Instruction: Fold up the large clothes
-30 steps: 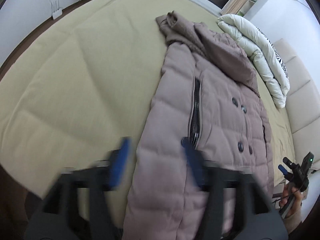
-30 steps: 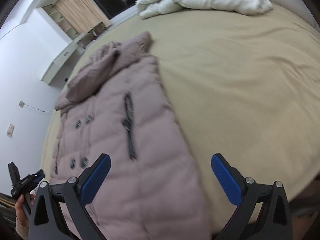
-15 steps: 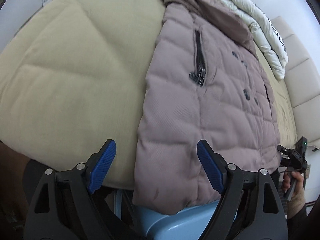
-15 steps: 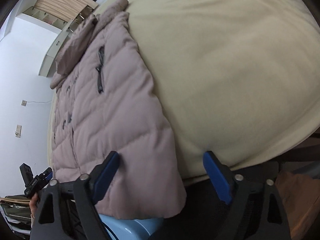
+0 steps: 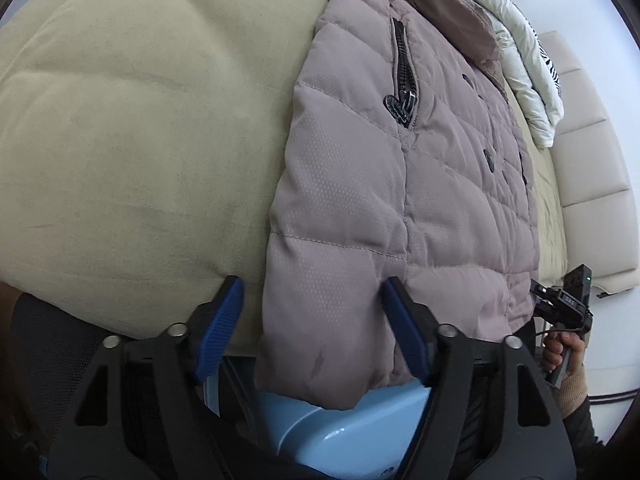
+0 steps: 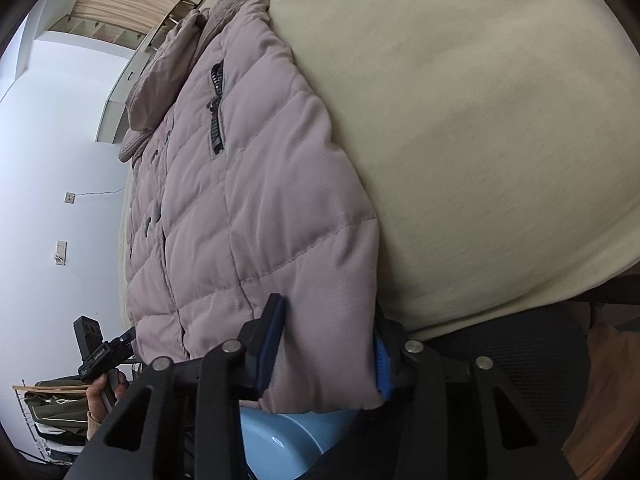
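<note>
Nearest, the left gripper [image 5: 310,320] stands open astride the hem corner of the puffer coat [image 5: 400,184], one blue finger on the bed [image 5: 120,120], the other on the quilting. The right gripper [image 6: 326,346] is narrowed around the opposite hem corner, pads touching fabric, though a firm pinch I cannot confirm. Both corners hang over the bed edge above a blue basin [image 6: 280,436], handy for lifting the hem. Toward twelve o'clock the coat lies flat, collar farthest; a white duvet [image 5: 524,60] sits at one o'clock.
</note>
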`<state>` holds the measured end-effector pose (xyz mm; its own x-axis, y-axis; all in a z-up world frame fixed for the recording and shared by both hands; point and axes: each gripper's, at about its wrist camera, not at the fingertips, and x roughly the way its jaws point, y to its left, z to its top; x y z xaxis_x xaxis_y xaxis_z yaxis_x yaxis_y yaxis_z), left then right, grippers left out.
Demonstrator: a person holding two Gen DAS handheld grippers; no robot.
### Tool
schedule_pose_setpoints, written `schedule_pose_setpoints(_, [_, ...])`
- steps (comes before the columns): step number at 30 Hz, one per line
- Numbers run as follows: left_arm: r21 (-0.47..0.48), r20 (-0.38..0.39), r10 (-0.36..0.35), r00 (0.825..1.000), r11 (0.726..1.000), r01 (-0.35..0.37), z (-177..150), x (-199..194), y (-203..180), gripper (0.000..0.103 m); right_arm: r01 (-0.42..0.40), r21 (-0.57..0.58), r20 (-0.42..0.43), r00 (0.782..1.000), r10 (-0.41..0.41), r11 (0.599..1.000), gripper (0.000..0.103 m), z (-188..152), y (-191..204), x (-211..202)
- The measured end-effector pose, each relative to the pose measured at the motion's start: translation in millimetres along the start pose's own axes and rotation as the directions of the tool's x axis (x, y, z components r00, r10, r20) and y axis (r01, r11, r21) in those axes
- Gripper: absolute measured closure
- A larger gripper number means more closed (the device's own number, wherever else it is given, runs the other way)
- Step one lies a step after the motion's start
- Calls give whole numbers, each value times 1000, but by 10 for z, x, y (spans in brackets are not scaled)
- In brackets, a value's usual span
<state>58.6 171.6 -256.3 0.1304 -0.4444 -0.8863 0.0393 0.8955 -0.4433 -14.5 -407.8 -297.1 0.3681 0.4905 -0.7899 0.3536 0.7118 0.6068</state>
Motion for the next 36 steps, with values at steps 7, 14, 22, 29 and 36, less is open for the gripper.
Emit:
schedule_pose_setpoints(7, [38, -68, -12, 998, 999, 14, -37, 83, -200, 70, -18, -19, -12, 1000, 17, 1000, 86, 5, 111, -34])
schedule_pose_setpoints(14, [47, -27, -41, 999, 998, 43, -15, -55, -405, 98, -38, -35, 34, 999, 39, 999, 94, 1, 265, -187])
schedule_pose_setpoints(22, [-32, 197, -279, 940, 956, 291, 488, -871, -659, 99, -156, -132, 189, 965, 180, 979, 95, 384, 876, -726])
schedule_pose_setpoints(29, [49, 379, -336, 862, 938, 343, 1497, -1446, -1029, 99, -197, -234, 353, 895, 272, 952, 95, 1290, 1562, -1086])
schedule_pose_setpoints(36, [73, 511, -320, 798, 941, 331, 2843, -1660, -1244, 99, -99, -285, 503, 831, 237, 953, 95, 2389, 2216, -1131])
